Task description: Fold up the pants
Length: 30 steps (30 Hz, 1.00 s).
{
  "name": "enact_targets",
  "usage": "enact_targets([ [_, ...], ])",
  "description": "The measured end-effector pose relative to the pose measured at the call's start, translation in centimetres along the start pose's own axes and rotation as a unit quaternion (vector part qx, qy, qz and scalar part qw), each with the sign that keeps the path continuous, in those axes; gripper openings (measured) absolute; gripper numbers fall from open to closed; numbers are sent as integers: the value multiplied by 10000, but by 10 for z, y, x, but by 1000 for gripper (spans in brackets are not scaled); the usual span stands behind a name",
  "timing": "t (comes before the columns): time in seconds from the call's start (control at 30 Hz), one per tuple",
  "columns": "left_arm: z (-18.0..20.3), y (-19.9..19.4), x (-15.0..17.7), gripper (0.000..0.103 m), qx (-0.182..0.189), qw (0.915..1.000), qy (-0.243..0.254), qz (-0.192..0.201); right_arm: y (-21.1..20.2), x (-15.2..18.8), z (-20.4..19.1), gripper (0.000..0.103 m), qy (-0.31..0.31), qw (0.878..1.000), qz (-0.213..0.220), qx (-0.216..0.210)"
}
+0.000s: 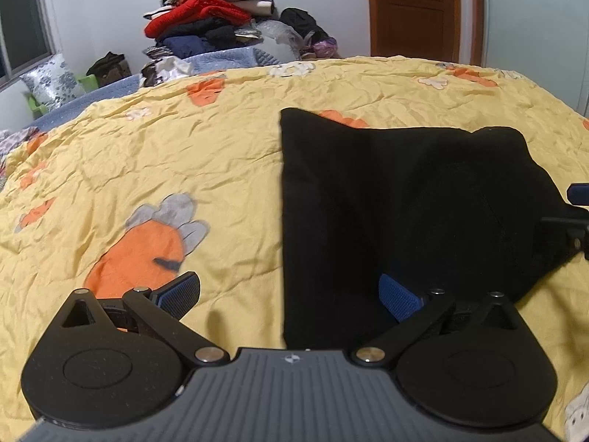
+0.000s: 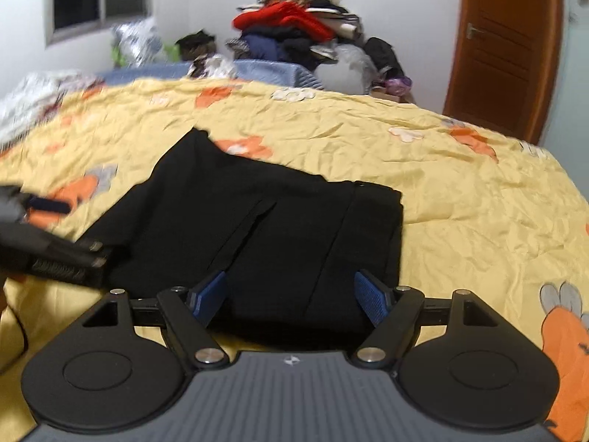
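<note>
Black pants lie folded into a compact block on the yellow carrot-print bedspread. My left gripper is open and empty above the block's near left edge; its right finger is over the cloth, its left over the bedspread. In the right wrist view the pants lie straight ahead. My right gripper is open and empty over their near edge. The left gripper shows at the left of that view, and the right gripper's tip shows at the right edge of the left wrist view.
A tall pile of clothes stands beyond the bed's far edge, with a blue quilt below it. A wooden door is at the back right and a window at the left.
</note>
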<state>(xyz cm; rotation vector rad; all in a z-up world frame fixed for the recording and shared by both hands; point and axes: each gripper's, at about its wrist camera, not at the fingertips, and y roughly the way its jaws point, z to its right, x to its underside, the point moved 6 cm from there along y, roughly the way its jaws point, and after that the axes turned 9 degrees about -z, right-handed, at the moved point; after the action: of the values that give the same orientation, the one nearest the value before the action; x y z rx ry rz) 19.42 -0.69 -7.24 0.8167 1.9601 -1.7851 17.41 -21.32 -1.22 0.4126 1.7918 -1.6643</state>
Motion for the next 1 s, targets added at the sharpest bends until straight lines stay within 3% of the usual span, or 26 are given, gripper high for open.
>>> enact_targets([
  [0.03,-4,-1,3,103,38,10000,-29,-21,5,2,4,76,38,10000,-81,31],
  [0.1,-13,-5,8,103,136,9999,-84,-56,18,10,12,85,-73,9988,-359,325],
  [0.17,-25,-13,10,103,210,9995,-227,-48,13,14,17,85,76,9991,-341,254],
  [0.27,-46,-21,9,102,280,9968,-718,-189,-11,11,25,85,180,9988,66,458],
  [0.37,-56,-31,-2,102,774,9895,-1202,-210,-28,10,50,85,600,9942,515,731],
  [0.5,-34,-32,-32,103,1358,9847,-1066,-216,-27,9,94,85,1518,9860,637,253],
  [0.57,-16,-20,-54,103,1511,9841,-901,-232,-22,0,97,85,1417,9873,708,133],
  [0.63,-2,0,-74,103,1409,9852,-909,-346,-12,-14,90,85,1157,9908,702,7],
  [0.73,10,32,-97,102,1448,9836,-952,-509,11,-35,87,82,1423,9826,620,-1023],
  [0.77,12,42,-103,102,1379,9840,-966,-584,21,-40,90,77,1614,9772,568,-1261],
  [0.83,9,58,-111,103,1287,9858,-939,-535,41,-50,101,68,1831,9734,425,-1310],
  [0.93,5,82,-121,103,902,9914,-776,-553,66,-54,117,46,2219,9638,194,-1463],
  [1.0,1,98,-124,103,526,9946,-663,-595,75,-58,121,24,2304,9592,171,-1631],
])
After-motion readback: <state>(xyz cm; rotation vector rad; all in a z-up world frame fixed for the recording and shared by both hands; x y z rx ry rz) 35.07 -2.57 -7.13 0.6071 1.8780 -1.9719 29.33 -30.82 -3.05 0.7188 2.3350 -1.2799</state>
